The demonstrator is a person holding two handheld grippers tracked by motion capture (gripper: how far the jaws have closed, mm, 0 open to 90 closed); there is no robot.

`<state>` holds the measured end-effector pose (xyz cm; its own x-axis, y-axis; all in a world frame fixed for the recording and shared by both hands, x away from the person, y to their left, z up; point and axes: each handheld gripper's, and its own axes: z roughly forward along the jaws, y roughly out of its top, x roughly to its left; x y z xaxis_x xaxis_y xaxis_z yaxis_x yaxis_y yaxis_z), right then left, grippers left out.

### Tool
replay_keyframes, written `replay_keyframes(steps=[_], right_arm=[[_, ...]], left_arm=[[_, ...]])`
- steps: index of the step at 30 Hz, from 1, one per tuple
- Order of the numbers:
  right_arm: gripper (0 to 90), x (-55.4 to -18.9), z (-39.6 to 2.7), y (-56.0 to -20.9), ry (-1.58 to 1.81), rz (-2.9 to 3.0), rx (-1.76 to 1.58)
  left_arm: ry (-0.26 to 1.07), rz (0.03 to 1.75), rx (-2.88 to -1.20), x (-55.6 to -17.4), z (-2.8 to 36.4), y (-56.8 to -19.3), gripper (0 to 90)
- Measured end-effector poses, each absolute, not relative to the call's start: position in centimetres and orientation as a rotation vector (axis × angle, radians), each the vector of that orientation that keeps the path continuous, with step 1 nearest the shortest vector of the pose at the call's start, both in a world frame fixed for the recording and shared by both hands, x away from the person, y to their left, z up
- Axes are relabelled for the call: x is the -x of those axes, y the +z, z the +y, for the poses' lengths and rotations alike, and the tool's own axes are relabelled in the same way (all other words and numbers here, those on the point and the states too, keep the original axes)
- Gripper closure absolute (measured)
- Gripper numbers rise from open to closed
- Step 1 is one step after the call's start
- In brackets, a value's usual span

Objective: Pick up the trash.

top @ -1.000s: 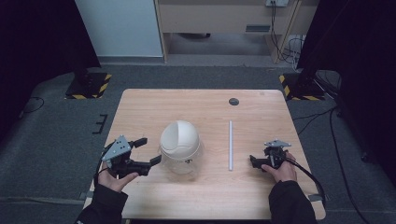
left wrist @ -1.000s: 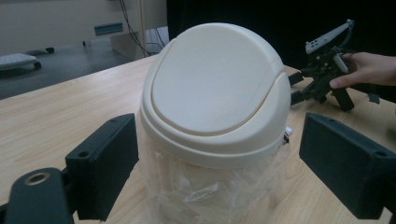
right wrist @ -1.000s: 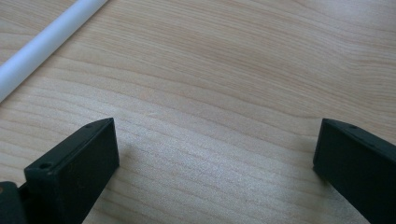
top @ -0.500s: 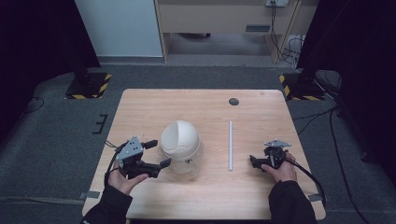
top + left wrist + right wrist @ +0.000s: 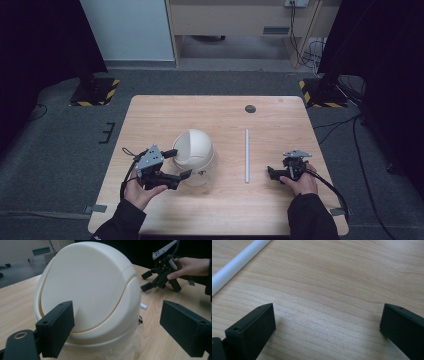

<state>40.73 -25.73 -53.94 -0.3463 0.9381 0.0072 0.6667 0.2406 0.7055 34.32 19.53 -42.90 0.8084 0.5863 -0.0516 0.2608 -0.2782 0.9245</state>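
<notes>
The domed bin (image 5: 194, 155) stands left of centre on the table (image 5: 215, 115), a cream swing lid over a clear plastic body, with the left gripper (image 5: 179, 164) right beside it. It looks light and hollow, hard-shelled and smooth, so I judge it would slide or tip if pushed high on the dome. The lid flap probably pivots, which makes it a poor place to clamp. The better hold seems to be low, at the rim where the cream cap meets the clear body (the body itself may flex under a squeeze).

In the left gripper view the 2 jaws stand wide apart, bracketing the bin's (image 5: 87, 297) near side; the left jaw sits close against the dome, though I cannot tell whether it touches, and the other is clear of it. Nothing is held.

The right gripper (image 5: 272, 173) rests low over bare wood near the white rod (image 5: 246, 155), jaws wide and empty; the rod (image 5: 234, 265) lies off to 1 side, apart from them
</notes>
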Motion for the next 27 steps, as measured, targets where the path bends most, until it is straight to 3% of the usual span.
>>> replay_keyframes(steps=[27], right_arm=[[0.5, -40.7, -25.7, -53.9, 0.874, 2.101, -1.466]], left_arm=[[0.33, 0.642, -1.908, -35.5, 17.7, -43.9, 11.6]])
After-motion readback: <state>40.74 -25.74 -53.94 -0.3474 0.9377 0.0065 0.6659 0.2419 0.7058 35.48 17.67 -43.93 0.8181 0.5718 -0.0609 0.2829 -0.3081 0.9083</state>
